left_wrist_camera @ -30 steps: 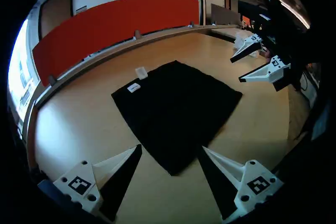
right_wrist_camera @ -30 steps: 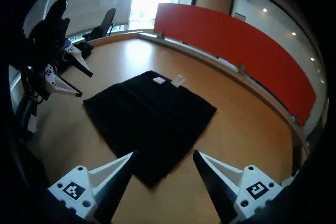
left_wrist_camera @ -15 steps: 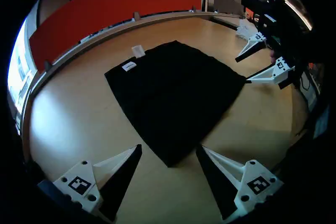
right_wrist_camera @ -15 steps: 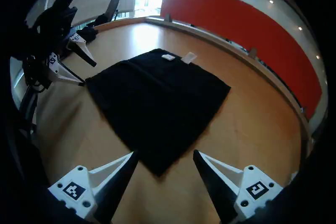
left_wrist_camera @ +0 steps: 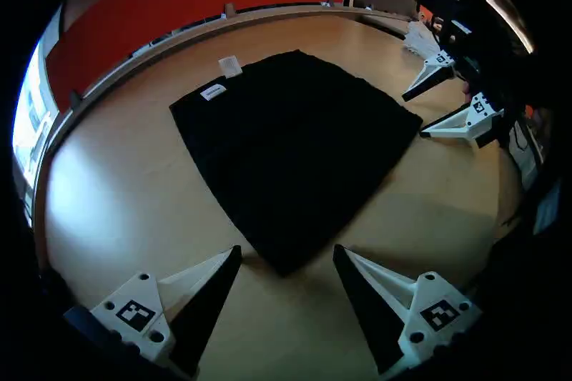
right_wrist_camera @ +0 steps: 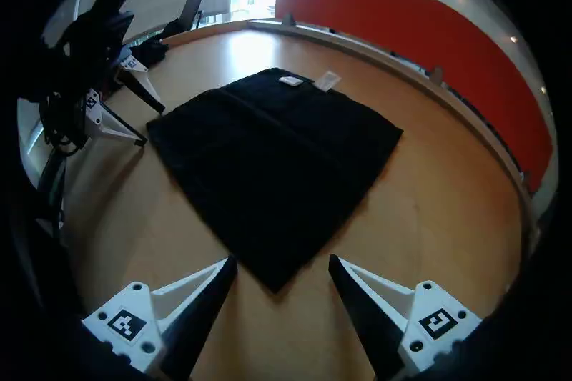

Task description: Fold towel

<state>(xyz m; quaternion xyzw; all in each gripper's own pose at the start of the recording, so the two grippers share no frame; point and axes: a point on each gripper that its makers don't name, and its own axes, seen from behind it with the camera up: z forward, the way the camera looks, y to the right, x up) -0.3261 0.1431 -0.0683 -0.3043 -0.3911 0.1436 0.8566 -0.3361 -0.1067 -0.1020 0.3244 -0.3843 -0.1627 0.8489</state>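
A black towel (left_wrist_camera: 293,145) (right_wrist_camera: 275,156) lies flat on the wooden table, with two white tags (left_wrist_camera: 213,91) (right_wrist_camera: 290,81) at its far edge. My left gripper (left_wrist_camera: 286,270) is open, its fingers on either side of the towel's near corner, a little above it. My right gripper (right_wrist_camera: 280,277) is open too, straddling another corner in the same way. In the left gripper view the right gripper (left_wrist_camera: 418,113) shows by the towel's right corner. In the right gripper view the left gripper (right_wrist_camera: 151,122) stands at the towel's left corner.
A red partition (left_wrist_camera: 186,2) (right_wrist_camera: 422,31) runs behind the table's far raised edge (left_wrist_camera: 143,59). Dark chairs (right_wrist_camera: 187,16) stand near the bright window. White crumpled material (left_wrist_camera: 422,41) lies at the far right of the table.
Both grippers have moved in closer to the towel's corners and lower over the table. The towel has not moved, and both stay open.
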